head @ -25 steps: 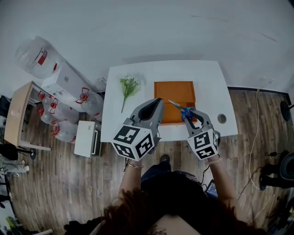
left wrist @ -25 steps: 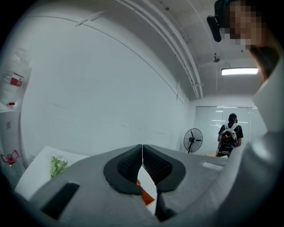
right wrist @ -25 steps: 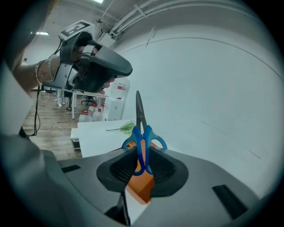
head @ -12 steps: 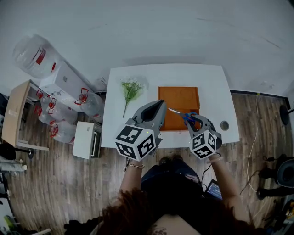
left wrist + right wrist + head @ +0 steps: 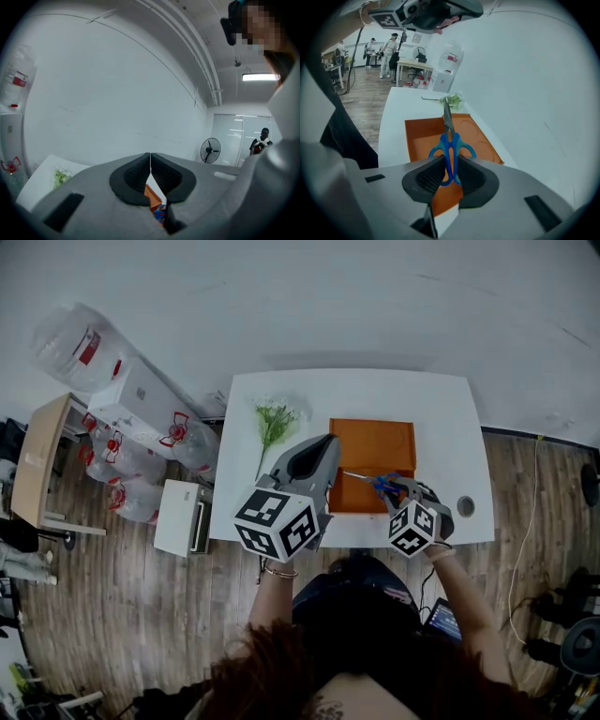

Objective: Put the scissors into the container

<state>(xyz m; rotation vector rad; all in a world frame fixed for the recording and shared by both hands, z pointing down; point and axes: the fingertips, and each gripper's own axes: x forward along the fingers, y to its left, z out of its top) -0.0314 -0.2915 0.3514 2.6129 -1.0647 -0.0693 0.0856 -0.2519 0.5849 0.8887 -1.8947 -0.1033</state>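
The right gripper [image 5: 449,174] clamped the scissors [image 5: 448,123] by the handles above the orange container [image 5: 419,136] at the table's [image 5: 441,427] near edge. The left gripper's [image 5: 150,172] jaws were together, empty.

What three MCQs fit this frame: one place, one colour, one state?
1. Where is the green sprig? A on the table, outside the container; B in the container; C on the floor.
2. Handle colour of the scissors? A red; B blue; C black.
3. State of the left gripper? A wide open; B shut on the scissors; C shut, empty.
Answers: A, the sprig lies on white tabletop beside the orange rim; B, the right gripper clamps blue loops; C, its pads meet with nothing between.
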